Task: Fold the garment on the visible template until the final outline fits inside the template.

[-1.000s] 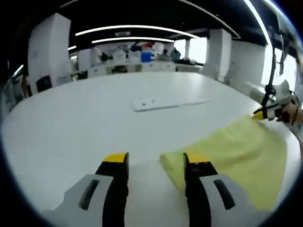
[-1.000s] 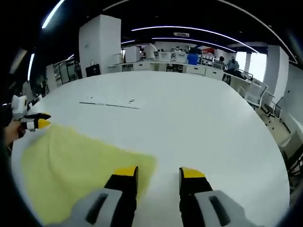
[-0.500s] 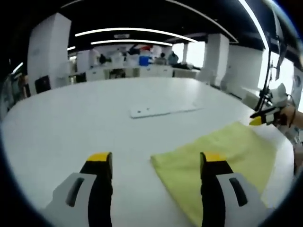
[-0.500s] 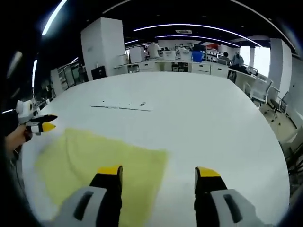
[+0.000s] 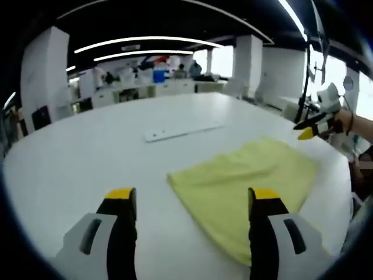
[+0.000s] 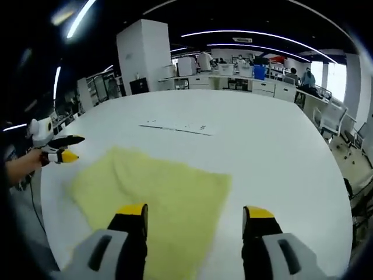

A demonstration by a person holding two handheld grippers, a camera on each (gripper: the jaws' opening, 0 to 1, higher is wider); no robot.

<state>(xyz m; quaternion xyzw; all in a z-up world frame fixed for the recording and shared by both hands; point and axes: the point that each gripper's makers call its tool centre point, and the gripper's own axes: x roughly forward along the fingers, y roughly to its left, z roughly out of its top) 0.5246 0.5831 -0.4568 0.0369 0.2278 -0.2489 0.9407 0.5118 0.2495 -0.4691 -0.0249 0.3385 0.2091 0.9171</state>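
Both grippers have backed off and spread their fingers since a second ago, so the yellow garment lies loose on the white worktop, and next up looks like re-gripping an edge for another fold, with left gripper and right gripper holding nothing.

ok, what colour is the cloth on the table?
Pale yellow, plain, with no pattern. The cloth shows best in the right gripper view.

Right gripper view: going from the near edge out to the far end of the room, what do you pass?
right gripper → yellow garment → flat white strip lying on the white table → desks and people at the far end of the room.
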